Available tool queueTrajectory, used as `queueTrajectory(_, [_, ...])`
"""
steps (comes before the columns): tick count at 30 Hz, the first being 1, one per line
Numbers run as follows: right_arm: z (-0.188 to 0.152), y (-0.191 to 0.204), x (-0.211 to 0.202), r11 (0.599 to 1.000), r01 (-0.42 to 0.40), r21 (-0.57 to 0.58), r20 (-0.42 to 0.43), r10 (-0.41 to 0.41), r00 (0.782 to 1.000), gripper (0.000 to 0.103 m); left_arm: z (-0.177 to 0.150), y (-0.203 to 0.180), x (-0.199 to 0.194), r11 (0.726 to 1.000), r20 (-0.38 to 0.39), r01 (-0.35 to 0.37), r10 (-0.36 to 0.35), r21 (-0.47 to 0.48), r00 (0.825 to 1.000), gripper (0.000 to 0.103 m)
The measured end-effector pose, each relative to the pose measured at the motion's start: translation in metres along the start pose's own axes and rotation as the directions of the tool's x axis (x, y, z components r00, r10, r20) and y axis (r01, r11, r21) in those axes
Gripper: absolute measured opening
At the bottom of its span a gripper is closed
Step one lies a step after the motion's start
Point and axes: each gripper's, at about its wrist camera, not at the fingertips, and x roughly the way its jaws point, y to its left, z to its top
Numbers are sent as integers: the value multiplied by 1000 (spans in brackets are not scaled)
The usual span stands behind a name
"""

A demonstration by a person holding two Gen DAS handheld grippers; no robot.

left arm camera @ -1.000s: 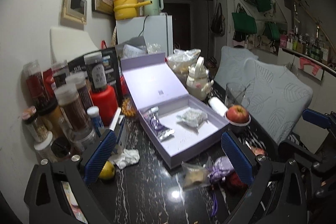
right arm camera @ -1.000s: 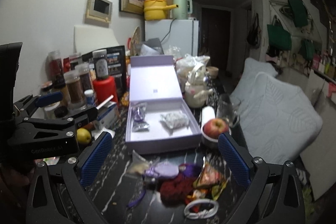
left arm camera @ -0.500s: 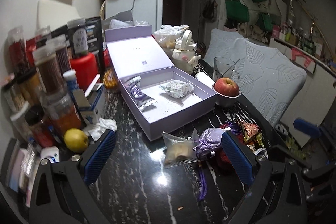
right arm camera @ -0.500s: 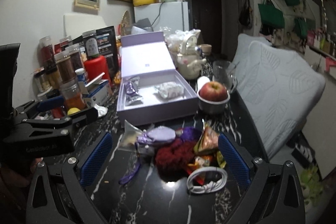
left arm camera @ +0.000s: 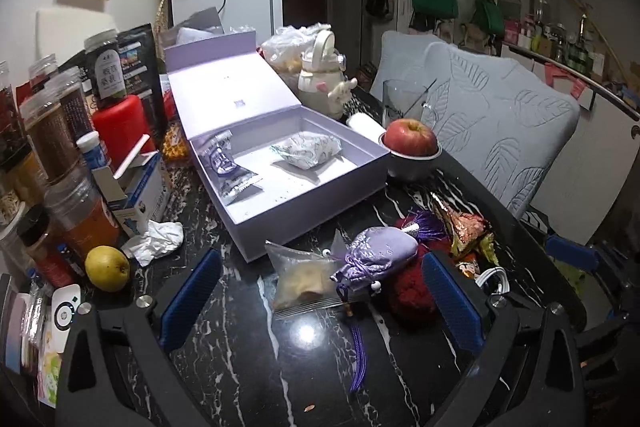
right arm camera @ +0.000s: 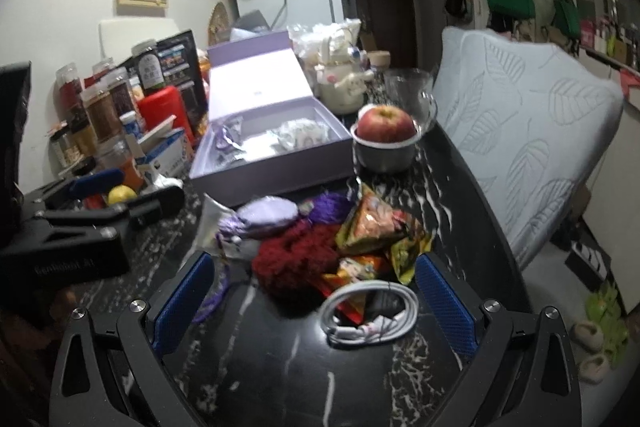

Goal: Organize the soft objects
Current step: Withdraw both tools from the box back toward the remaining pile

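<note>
Both grippers hover over a black marble table (left arm camera: 248,359), jaws wide apart, holding nothing. The left gripper (left arm camera: 320,291) frames a clear zip bag (left arm camera: 300,277) with a lilac drawstring sachet (left arm camera: 376,253) lying partly on it — its purple cord trails toward the near edge. Just right of the sachet sits a dark red knitted piece (left arm camera: 412,291), with a purple tassel (left arm camera: 426,227) and foil snack packets (left arm camera: 466,229) behind.

The right gripper (right arm camera: 316,293) frames the same pile from farther right: red knit (right arm camera: 296,257), snack packets (right arm camera: 374,227), and a coiled white cable (right arm camera: 370,313) nearest the camera.

Beyond the pile, an open lilac box (left arm camera: 312,199) — lid standing up at the far side — holds a purple-printed packet (left arm camera: 230,167) at left and a white crumpled pouch (left arm camera: 306,151) in the middle. Right of the box, an apple (left arm camera: 410,137) rests in a metal bowl (left arm camera: 412,167). Left side: jars (left arm camera: 52,139), a red canister (left arm camera: 120,127), a yellow fruit (left arm camera: 107,268), and crumpled tissue (left arm camera: 158,237).
</note>
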Motion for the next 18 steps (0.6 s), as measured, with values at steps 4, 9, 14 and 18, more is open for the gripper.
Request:
queueTrajectory(4, [-6,-13,15,1000,-6,10,-55,7,998,102,-1,-3,15,1000,-55,4,-4,-10,998,102])
queueTrajectory(9, [-13,-27,31,1000,-7,16,-107,9,994,102,-1,-15,30,999,-86,38,-38,5,996,102])
queueTrajectory(14, [-19,-38,44,999,-23,37,-138,28,990,102,3,-24,42,999,-101,48,-46,19,994,102])
queueTrajectory(18, [-25,-39,57,999,-31,18,-186,34,982,102,4,-27,51,998,-119,67,-64,18,991,102])
